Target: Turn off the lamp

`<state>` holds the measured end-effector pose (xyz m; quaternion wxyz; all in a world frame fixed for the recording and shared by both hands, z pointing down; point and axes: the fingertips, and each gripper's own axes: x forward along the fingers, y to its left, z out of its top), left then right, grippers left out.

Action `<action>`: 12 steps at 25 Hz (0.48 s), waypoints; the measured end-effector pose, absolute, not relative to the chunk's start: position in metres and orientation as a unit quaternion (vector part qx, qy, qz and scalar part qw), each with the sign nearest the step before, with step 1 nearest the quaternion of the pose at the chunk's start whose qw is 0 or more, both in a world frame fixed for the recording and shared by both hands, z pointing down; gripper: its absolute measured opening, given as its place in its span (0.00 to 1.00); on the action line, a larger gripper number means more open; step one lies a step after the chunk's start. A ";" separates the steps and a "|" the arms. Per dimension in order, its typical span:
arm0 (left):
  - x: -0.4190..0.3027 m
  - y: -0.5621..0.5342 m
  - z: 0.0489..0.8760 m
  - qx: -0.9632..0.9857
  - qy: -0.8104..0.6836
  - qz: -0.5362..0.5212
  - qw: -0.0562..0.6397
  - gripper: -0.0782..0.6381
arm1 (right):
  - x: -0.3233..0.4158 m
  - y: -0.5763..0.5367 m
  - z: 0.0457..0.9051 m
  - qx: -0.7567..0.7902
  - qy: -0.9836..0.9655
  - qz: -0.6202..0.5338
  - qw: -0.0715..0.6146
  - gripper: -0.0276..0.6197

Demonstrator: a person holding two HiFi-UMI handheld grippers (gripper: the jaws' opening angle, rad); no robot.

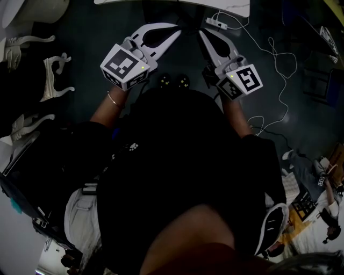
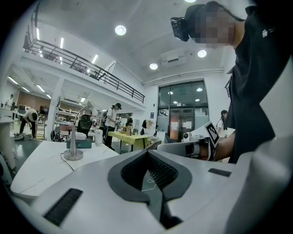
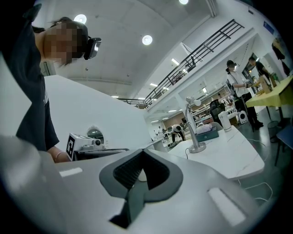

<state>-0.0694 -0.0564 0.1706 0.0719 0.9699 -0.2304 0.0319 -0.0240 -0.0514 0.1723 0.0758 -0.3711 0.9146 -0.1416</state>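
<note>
A slim silver desk lamp (image 2: 73, 139) with a round base stands on the white table (image 2: 41, 169), far ahead and to the left in the left gripper view. In the right gripper view the lamp (image 3: 195, 130) stands ahead to the right on the table (image 3: 229, 157). Whether it is lit I cannot tell. My left gripper (image 2: 147, 151) is shut with nothing in it. My right gripper (image 3: 141, 151) is shut and empty too. In the head view both the left gripper (image 1: 180, 28) and the right gripper (image 1: 201, 31) point at the table edge (image 1: 231, 6), tips close together.
A teal box (image 2: 81, 143) and a white jug (image 2: 98, 136) stand behind the lamp. A white cable (image 1: 279, 80) and a small adaptor (image 1: 216, 23) lie on the dark floor to the right. White curved parts (image 1: 54, 80) lie at the left. People stand by a yellow table (image 2: 130, 137).
</note>
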 end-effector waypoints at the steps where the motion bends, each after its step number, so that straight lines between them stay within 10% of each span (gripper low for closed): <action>1: -0.070 -0.057 0.171 0.969 -0.231 0.034 0.075 0.12 | -0.025 -0.052 0.172 -0.371 0.915 -0.143 0.075 0.04; 12: -0.057 -0.045 0.177 0.968 -0.234 0.041 0.081 0.12 | -0.011 -0.041 0.177 -0.370 0.914 -0.149 0.073 0.04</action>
